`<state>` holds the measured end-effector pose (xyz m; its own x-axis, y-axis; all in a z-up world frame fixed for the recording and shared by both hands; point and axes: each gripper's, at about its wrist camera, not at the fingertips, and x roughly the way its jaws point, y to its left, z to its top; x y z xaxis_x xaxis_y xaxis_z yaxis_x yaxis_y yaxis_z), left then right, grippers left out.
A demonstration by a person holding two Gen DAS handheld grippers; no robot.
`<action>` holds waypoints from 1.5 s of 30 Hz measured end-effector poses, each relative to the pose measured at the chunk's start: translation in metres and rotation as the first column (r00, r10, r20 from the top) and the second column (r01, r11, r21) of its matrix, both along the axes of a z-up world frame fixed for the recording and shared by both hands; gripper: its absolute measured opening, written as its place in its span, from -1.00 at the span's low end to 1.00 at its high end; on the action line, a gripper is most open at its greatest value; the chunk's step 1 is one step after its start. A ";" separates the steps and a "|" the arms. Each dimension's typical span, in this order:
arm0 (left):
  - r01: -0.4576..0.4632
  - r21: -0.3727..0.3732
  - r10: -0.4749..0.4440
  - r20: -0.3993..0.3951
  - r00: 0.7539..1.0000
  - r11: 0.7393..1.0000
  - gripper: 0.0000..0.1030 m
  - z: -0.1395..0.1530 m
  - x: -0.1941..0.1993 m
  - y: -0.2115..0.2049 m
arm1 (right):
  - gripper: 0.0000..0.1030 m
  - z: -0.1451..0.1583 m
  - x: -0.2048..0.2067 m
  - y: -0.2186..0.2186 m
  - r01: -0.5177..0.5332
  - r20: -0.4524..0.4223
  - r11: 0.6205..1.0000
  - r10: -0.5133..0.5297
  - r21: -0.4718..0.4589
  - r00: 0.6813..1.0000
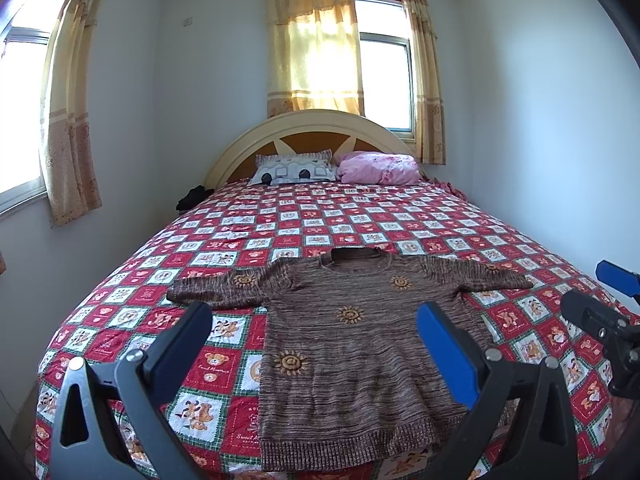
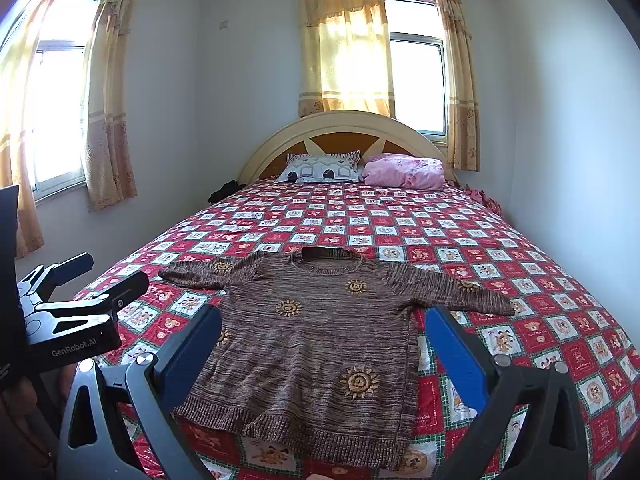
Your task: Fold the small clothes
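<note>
A small brown knitted sweater (image 1: 352,340) with orange sun motifs lies flat, face up, on the bed, sleeves spread to both sides and hem toward me. The right wrist view has the same sweater (image 2: 320,344). My left gripper (image 1: 316,336) hovers open above its lower half, fingers wide apart, holding nothing. My right gripper (image 2: 324,340) is open too, above the sweater's hem end, nothing between its fingers. The right gripper (image 1: 616,280) also appears at the right edge of the left wrist view, and the left gripper (image 2: 116,276) at the left edge of the right wrist view.
The bed carries a red, white and green checked quilt (image 1: 360,220). Two pillows (image 1: 294,168) and a pink one (image 1: 380,168) lean at the headboard. A dark cloth (image 1: 194,196) lies at the bed's far left edge. Walls stand close on both sides.
</note>
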<state>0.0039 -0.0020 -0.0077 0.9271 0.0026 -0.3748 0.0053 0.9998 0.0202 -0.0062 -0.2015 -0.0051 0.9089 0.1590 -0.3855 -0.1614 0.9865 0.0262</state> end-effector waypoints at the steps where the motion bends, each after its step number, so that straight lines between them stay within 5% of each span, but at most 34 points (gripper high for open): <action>1: 0.000 0.000 0.000 0.000 1.000 1.000 1.00 0.000 0.000 0.000 | 0.98 -0.001 0.000 0.000 0.000 -0.001 1.000 0.000 0.000 1.000; 45: -0.008 -0.006 0.008 -0.024 1.000 1.000 1.00 -0.009 0.004 0.002 | 0.98 -0.009 0.006 0.002 -0.005 -0.022 1.000 0.005 -0.012 1.000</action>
